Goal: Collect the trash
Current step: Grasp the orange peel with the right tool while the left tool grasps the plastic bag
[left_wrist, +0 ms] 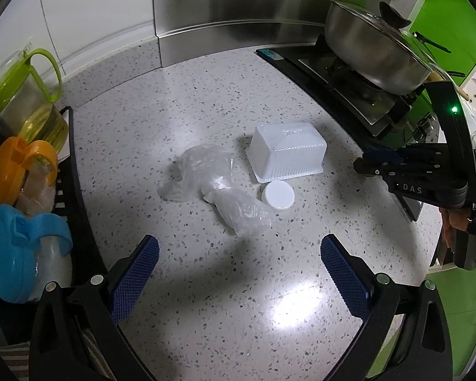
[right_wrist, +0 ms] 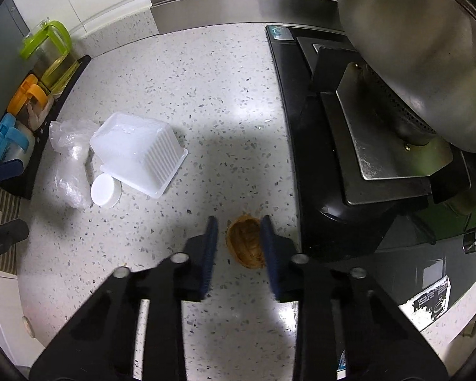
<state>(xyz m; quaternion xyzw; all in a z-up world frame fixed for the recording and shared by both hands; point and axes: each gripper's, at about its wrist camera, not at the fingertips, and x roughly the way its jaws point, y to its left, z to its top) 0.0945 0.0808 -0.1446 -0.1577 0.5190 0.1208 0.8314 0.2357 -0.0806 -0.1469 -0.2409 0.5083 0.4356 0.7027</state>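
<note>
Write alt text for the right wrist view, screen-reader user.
The right gripper reaches down over a speckled countertop, its blue-padded jaws straddling a brown walnut-like shell without visibly clamping it. To the left lie an upturned white plastic tray, a white round lid and crumpled clear plastic; a black stove sits right.

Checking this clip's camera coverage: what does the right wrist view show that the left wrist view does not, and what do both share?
Only the right wrist view shows the brown nutshell between the right gripper fingers, jaws open. Only the left wrist view shows the open left gripper and the pot's glass lid. Both share the upturned white container, white cap, crumpled plastic bag, stove and speckled counter.
</note>
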